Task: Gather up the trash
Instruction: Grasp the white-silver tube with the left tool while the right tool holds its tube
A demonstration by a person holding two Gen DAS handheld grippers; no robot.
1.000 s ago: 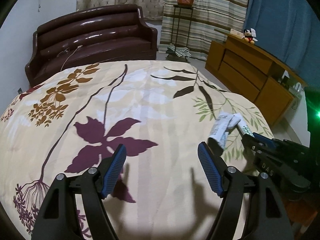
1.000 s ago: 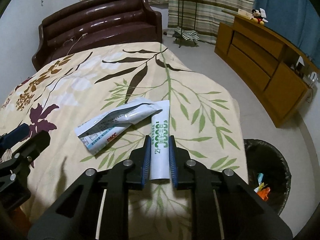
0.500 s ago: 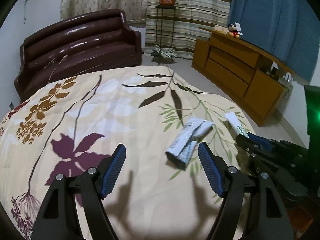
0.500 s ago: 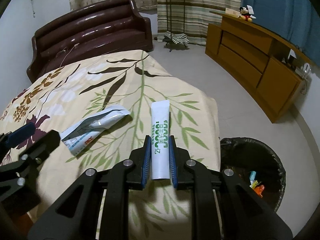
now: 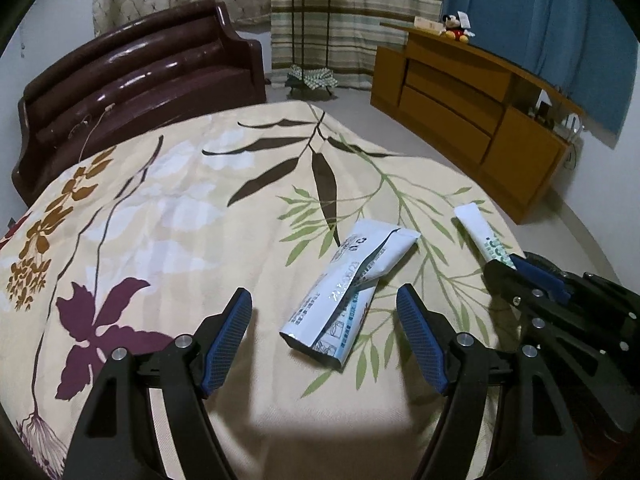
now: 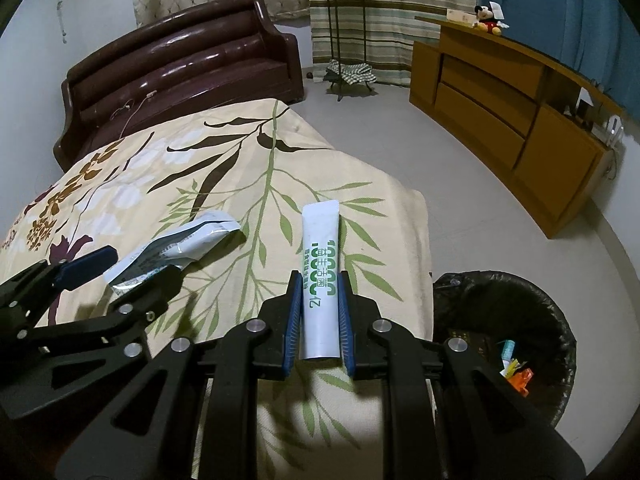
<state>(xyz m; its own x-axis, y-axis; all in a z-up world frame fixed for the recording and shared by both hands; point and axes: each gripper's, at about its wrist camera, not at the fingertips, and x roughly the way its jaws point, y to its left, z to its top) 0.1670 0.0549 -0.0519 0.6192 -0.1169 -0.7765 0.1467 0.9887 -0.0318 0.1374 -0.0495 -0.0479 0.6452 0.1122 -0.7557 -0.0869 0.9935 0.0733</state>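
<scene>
**Ana:** Floral bedspread [image 5: 192, 216] fills most of the left wrist view, with a dark brown sofa [image 5: 132, 76] at about 11 o'clock and a wooden cabinet [image 5: 472, 120] toward 2 o'clock. Where's the trash?

**Ben:** Two pieces. A crumpled white packet [image 5: 352, 288] lies on the bedspread, between the fingers of the left gripper [image 5: 324, 332] but not touched by them. A white tube [image 6: 320, 280] is pinched in the right gripper [image 6: 319, 320], its far end pointing to 12 o'clock over the bed's edge.

**Ana:** And the bin?

**Ben:** Black bin [image 6: 504, 320] on the floor, at 4 o'clock from the tube in the right wrist view, with a few colourful scraps already inside.

**Ana:** What could go wrong?

**Ben:** The packet is flat, folded and light, I'd guess. If the left jaws close too high they may only graze its top fold, or push it across the cloth. They could also catch a pleat of bedspread with it. The two grippers are near each other, so swinging the tube toward the bin might clip the left one.

**Ana:** Jaw states?

**Ben:** Left stands wide, holding nothing. Right is narrow, clamped on the tube's lower part, both blue pads against its sides.
</scene>
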